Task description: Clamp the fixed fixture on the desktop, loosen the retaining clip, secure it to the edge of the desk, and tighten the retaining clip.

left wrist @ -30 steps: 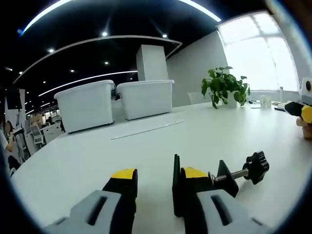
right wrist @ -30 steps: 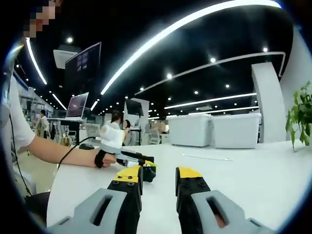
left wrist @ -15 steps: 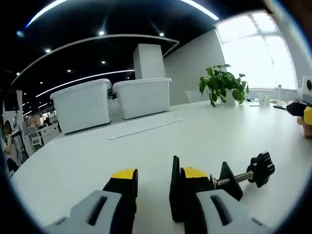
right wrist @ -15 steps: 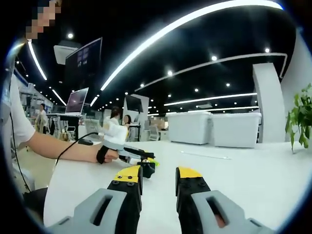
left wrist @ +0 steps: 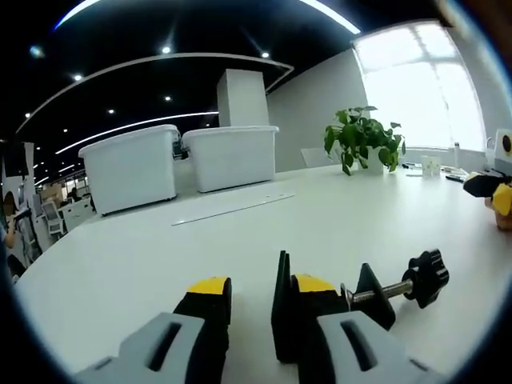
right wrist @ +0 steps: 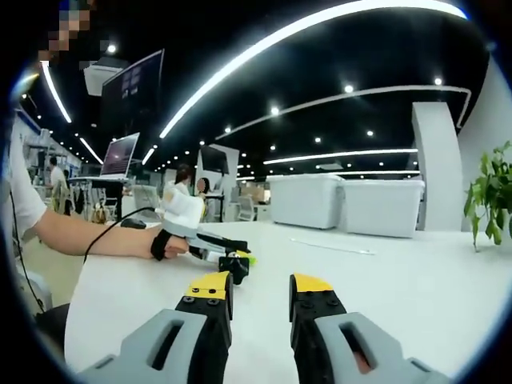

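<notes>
Left tongs (left wrist: 252, 292) around clamp (left wrist: 352, 296)

We log: black clamp fixture (left wrist: 362, 292), C-frame w/ threaded silver screw and black lobed knob (left wrist: 425, 277) at its far end; lying on white surface (left wrist: 264, 232), touching left hand-held gripper's (left wrist: 253, 293) right jaw.

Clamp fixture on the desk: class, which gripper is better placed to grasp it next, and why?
Left. The clamp fixture lies right against the left gripper, between its open jaws. The right gripper sits farther back over bare desk.
</notes>
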